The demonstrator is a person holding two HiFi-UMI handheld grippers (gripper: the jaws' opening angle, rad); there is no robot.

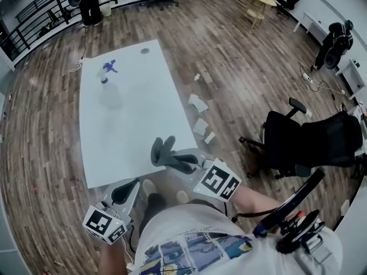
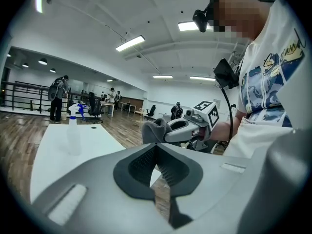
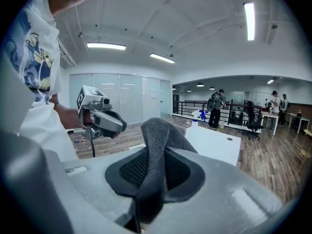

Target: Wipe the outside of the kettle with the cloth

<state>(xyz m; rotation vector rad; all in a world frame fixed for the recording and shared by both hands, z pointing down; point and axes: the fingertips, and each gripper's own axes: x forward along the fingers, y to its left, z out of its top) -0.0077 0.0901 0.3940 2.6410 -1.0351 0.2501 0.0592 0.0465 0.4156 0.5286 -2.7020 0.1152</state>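
Note:
No kettle shows in any view. A grey cloth (image 1: pixel 162 152) (image 3: pixel 158 135) is pinched in my right gripper (image 1: pixel 175 160) (image 3: pixel 151 179), just over the near edge of the white table (image 1: pixel 137 125); a fold of it stands up above the jaws. The left gripper view also catches the cloth (image 2: pixel 155 130) and the right gripper (image 2: pixel 183 129) holding it. My left gripper (image 1: pixel 127 192) (image 2: pixel 156 169) is shut with nothing in it, just short of the table's near edge and to the left of the right one.
A clear spray bottle with a blue head (image 1: pixel 105 73) (image 2: pixel 73 130) stands at the table's far left. A small dark disc (image 1: pixel 144 51) lies near the far edge. White blocks (image 1: pixel 199 103) litter the floor right of the table. A black office chair (image 1: pixel 304 142) stands further right.

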